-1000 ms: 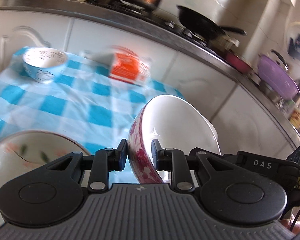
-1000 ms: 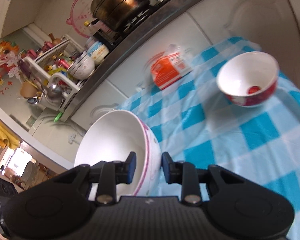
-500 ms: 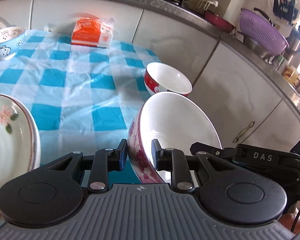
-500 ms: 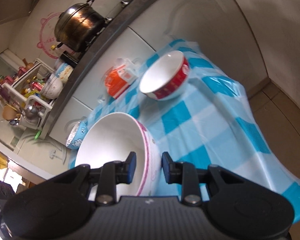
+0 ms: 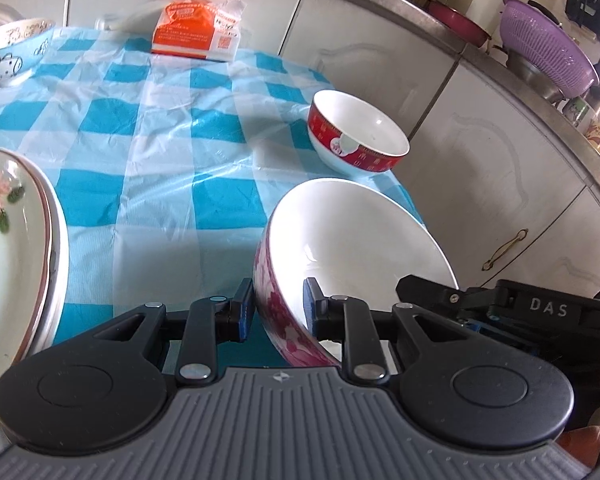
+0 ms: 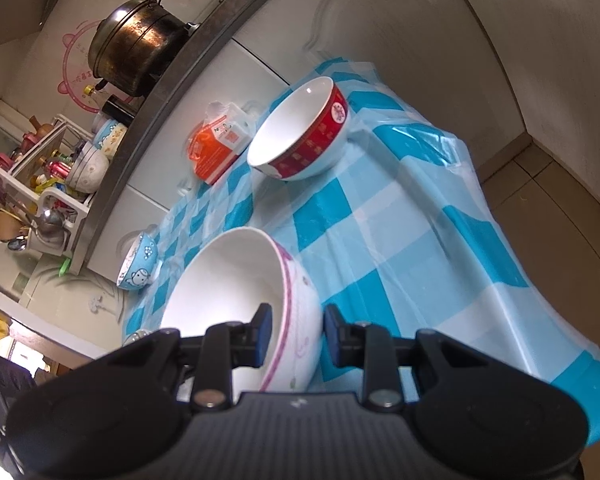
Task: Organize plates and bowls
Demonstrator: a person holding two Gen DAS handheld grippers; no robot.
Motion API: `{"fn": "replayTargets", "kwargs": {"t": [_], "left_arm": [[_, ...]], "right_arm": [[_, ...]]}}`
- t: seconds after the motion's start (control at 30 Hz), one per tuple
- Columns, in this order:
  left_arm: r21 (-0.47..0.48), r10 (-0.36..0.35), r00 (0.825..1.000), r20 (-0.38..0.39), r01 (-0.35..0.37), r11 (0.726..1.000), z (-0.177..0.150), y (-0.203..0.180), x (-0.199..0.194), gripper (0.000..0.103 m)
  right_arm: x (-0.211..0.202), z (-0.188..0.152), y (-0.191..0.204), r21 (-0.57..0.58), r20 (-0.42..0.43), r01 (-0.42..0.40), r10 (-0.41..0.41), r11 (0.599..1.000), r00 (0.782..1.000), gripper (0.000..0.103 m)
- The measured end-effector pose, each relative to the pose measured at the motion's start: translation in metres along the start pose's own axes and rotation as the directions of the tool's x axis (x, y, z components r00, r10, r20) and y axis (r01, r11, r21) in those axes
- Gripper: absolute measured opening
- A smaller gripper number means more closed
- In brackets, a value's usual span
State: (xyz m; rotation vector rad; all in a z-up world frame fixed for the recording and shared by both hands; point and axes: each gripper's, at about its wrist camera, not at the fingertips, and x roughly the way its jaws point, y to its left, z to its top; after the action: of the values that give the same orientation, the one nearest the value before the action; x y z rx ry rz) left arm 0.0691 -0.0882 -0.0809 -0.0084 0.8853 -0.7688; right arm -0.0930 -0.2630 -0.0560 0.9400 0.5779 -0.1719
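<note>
Gripping one large floral bowl [image 5: 352, 248] by opposite rim walls, left tool [image 5: 278, 310] and right tool [image 6: 296, 334] are each clamped on it, sharing its weight above the checked table [image 5: 160, 152]. Nearby: red-banded bowl [image 5: 358, 138] beyond, likely the nesting target; flowered plate [image 5: 16, 248] at left; blue bowl [image 5: 14, 50] and orange packet [image 5: 196, 32] at the far side.

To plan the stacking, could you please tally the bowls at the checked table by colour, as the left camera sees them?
Blue bowl: 1
Red bowl: 1
Pink-flowered bowl, in the left tongs: 1
Total: 3
</note>
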Motion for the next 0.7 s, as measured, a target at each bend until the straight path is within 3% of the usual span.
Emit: {"fn": "replayTargets", "kwargs": {"t": [0.2, 0.37, 0.57, 0.7], "left_arm": [[-0.004, -0.019, 1.0, -0.002, 0.019, 1.0, 0.0, 0.004, 0.002, 0.027], [0.001, -0.036, 0.999, 0.017, 0.036, 0.999, 0.002, 0.007, -0.003, 0.029], [0.023, -0.024, 0.997, 0.071, 0.022, 0.999, 0.002, 0.01, -0.023, 0.05], [0.038, -0.02, 0.994, 0.105, 0.016, 0.999, 0.003, 0.013, -0.039, 0.058]], "right_arm": [[0.001, 0.001, 0.003, -0.022, 0.0, 0.0, 0.0, 1.0, 1.0, 0.03], [0.004, 0.001, 0.003, -0.009, -0.014, -0.016, 0.016, 1.0, 1.0, 0.045], [-0.005, 0.002, 0.005, -0.009, 0.023, -0.005, 0.006, 1.0, 1.0, 0.055], [-0.017, 0.006, 0.014, -0.044, 0.072, 0.006, -0.003, 0.999, 0.997, 0.072]]}}
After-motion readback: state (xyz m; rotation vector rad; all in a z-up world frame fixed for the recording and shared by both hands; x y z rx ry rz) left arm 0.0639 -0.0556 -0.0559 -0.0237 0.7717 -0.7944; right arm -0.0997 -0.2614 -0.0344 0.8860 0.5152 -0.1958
